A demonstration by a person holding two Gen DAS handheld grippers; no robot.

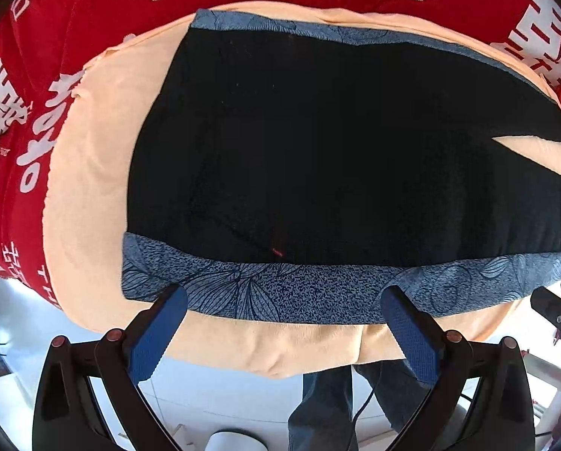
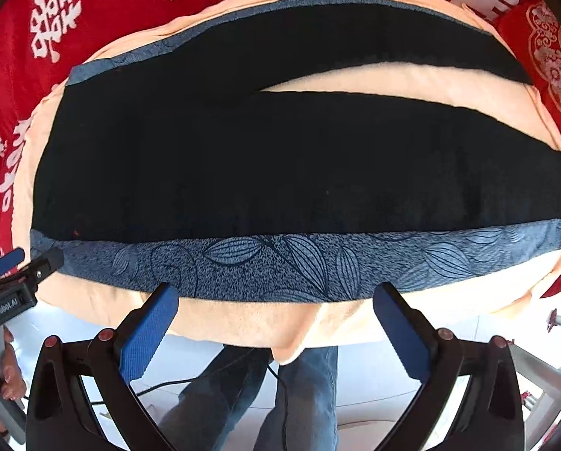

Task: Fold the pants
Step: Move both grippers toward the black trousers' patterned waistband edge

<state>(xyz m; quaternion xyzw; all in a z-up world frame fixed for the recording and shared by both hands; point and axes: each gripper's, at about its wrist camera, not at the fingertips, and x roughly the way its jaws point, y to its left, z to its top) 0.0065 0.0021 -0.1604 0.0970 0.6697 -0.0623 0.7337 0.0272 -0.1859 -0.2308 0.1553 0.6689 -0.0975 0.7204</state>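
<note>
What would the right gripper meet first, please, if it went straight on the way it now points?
Most likely the blue leaf-patterned side band of the black pants, which lies just ahead of the open right gripper, above the peach blanket. Depth is unclear, so it may touch the blanket edge first.

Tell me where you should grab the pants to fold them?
Probably the near blue leafy strip of the pants, coming in from the front edge of the peach cloth. It lies flat and straight, just ahead of both open grippers, left and right. From there the near leg could flip over the far one.
</note>
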